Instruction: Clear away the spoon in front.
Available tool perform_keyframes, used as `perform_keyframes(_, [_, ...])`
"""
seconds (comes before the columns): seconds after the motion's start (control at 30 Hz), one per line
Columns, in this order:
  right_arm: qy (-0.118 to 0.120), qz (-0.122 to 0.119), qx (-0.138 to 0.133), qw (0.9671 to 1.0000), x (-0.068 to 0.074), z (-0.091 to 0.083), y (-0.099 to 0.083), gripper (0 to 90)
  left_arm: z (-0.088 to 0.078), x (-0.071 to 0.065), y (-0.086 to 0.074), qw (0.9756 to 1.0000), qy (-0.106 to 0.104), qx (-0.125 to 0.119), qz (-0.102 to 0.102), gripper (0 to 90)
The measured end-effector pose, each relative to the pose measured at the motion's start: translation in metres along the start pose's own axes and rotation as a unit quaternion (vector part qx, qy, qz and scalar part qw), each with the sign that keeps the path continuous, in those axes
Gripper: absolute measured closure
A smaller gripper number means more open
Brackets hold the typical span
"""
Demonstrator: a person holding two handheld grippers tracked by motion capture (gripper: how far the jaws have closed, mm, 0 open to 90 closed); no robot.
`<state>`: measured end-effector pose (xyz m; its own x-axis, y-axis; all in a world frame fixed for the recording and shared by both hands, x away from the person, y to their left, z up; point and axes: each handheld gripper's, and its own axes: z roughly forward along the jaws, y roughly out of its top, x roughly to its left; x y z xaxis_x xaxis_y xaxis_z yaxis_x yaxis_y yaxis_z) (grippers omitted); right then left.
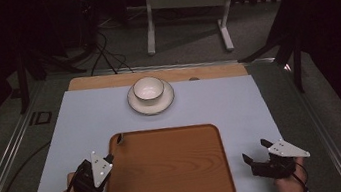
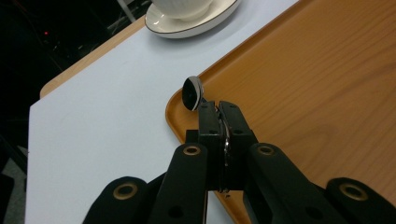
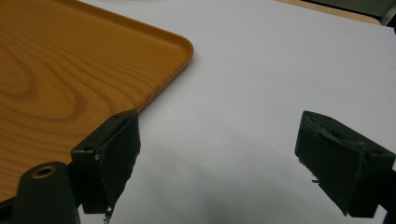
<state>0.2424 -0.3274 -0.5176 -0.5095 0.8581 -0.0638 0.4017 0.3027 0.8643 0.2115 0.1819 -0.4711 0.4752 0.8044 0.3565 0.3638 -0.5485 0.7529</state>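
Where the high view looks down on the bench (image 1: 86, 123), a pale sheet covers most of its top and a strip of bare wood shows along the far edge. A wooden tray (image 1: 168, 169) with rounded corners lies on the near half, between the two hands. The left tool (image 1: 112, 157) sits at the tray's left edge, its grey three-cornered plate facing up; the right tool (image 1: 255, 149) rests on the pale sheet just right of the tray, apart from it.

Beyond the tray, near the far edge, a white bowl (image 1: 148, 88) stands on a white saucer (image 1: 135, 107) with a thin dark rim line.

Left gripper view: the jaws of the left tool (image 2: 218, 109) are pressed together on the handle of a metal spoon (image 2: 192, 92). The spoon's bowl projects past the jaw tips and stands over the rounded far-left corner of the tray (image 2: 317, 93); whether it touches the rim cannot be told. The saucer (image 2: 196, 28) and the bowl lie farther off at the top of this view.

Right gripper view: the jaws of the right tool (image 3: 219, 149) are spread wide with nothing between them, over the pale sheet, with one jaw just beside the tray (image 3: 56, 70) edge.
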Motion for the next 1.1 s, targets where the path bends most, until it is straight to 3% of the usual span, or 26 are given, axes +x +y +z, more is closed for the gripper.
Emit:
perform_keyframes(0.53, [0.0,-0.001,0.001,1.0,0.0,0.0,0.0,13.9,0.002,-0.001,-0.008,0.9997,0.008,0.018,0.015,88.4])
perform_keyframes(0.7, [0.0,-0.002,0.001,1.0,-0.001,0.0,0.0,13.9,0.007,-0.005,-0.008,0.9989,0.01,0.03,0.035,87.4])
perform_keyframes(1.1, [0.001,-0.003,0.003,1.0,0.0,0.0,0.0,13.9,0.009,-0.01,-0.012,0.999,0.005,0.034,0.028,80.3])
